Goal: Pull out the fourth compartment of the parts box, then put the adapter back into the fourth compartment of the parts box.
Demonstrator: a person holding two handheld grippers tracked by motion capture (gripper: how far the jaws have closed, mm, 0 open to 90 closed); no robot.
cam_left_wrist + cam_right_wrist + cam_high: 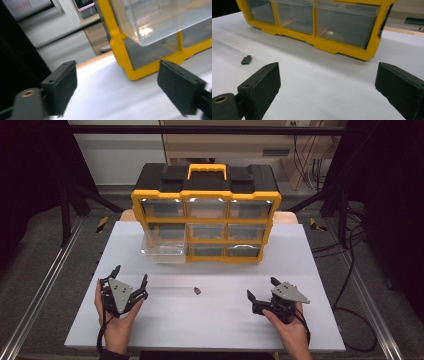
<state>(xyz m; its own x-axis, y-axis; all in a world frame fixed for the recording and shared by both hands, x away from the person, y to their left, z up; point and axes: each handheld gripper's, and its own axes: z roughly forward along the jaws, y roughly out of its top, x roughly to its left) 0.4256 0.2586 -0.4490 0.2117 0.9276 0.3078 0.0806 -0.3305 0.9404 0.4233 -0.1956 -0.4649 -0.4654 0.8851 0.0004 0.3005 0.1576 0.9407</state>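
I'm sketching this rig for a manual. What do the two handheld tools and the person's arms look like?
Both tools are black. The left tool and the right tool each carry a grey three-cornered plate with small dark holes on top. Their jaws end in flat, blocky black pads with a small hole; a brass-coloured ring sits at the base. A black cable trails from each tool. A dark sleeve shows at the left wrist.

Both claws (pixel 130 277) (pixel 261 289) apparently agape, empty-jawed.

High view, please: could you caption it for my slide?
Both open grippers, left and right, rest before a yellow organizer with one drawer pulled out.
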